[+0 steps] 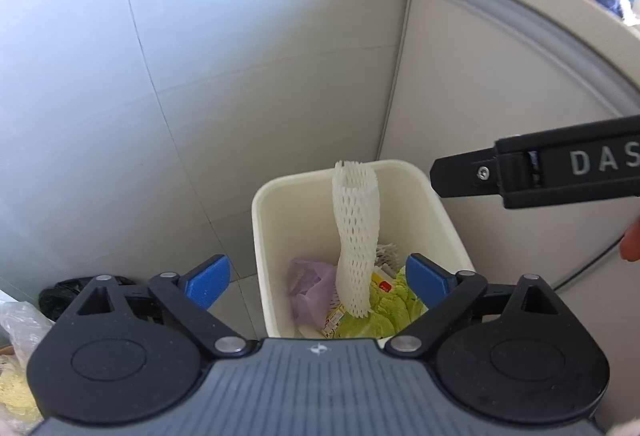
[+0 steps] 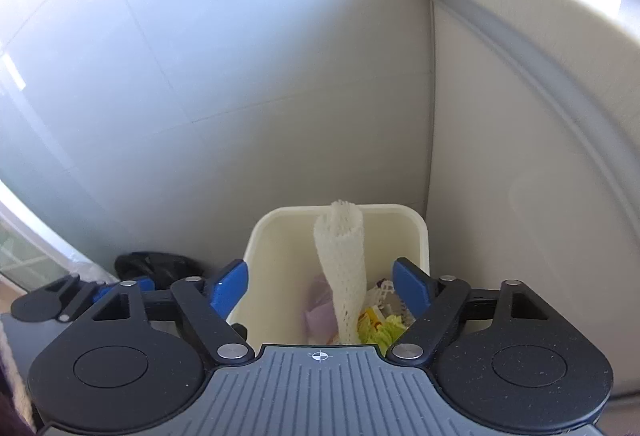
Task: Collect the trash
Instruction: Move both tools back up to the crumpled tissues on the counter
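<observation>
1. A cream trash bin (image 1: 440, 220) stands on the tiled floor (image 1: 236, 236) in a corner, just beside a white cabinet (image 1: 500, 96).
2. A white foam net sleeve (image 1: 356, 236) stands nearly upright inside the bin, its top reaching above the rim and its lower end resting on the rubbish.
3. Around the sleeve's base lie a pale purple bag (image 1: 310, 286), green leafy scraps (image 1: 388, 312) and a yellow wrapper (image 1: 382, 282).
4. The left gripper (image 1: 318, 282) hangs above the bin's near edge, jaws released and spread wide, holding nothing.
5. The right gripper (image 2: 320, 286) also hangs over the bin, jaws released and empty.
6. A black bag (image 2: 154, 264) lies on the floor left of the bin.
</observation>
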`<action>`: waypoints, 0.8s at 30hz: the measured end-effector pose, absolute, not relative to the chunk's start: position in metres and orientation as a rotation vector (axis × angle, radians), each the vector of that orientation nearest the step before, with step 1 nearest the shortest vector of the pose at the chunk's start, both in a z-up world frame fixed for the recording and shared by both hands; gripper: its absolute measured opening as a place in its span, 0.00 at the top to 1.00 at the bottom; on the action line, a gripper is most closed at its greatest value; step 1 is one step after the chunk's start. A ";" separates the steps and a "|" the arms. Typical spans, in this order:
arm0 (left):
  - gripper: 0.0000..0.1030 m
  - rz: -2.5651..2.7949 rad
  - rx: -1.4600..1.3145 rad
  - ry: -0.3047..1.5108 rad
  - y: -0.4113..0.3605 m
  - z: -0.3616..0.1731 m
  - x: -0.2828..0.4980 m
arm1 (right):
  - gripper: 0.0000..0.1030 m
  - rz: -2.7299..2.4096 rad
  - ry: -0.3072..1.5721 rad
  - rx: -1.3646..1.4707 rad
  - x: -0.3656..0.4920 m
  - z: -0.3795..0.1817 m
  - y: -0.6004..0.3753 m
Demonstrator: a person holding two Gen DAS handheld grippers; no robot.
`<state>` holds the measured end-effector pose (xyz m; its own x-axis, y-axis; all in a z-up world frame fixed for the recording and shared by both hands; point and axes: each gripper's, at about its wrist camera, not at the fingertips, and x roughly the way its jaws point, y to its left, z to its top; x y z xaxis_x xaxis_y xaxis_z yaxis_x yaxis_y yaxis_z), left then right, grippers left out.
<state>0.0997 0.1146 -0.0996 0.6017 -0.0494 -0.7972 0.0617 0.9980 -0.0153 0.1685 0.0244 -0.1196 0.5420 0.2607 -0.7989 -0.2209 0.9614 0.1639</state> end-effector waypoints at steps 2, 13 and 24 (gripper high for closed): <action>0.06 -0.052 0.026 0.908 0.114 -0.091 0.097 | 0.14 0.289 0.949 0.034 0.163 -0.107 0.025; 0.01 -0.077 0.053 0.821 0.103 -0.024 0.078 | 0.08 0.305 0.834 -0.007 0.137 -0.026 0.008; 0.01 -0.137 0.032 0.720 0.073 0.020 0.104 | 0.02 0.111 0.677 -0.023 0.126 0.041 -0.071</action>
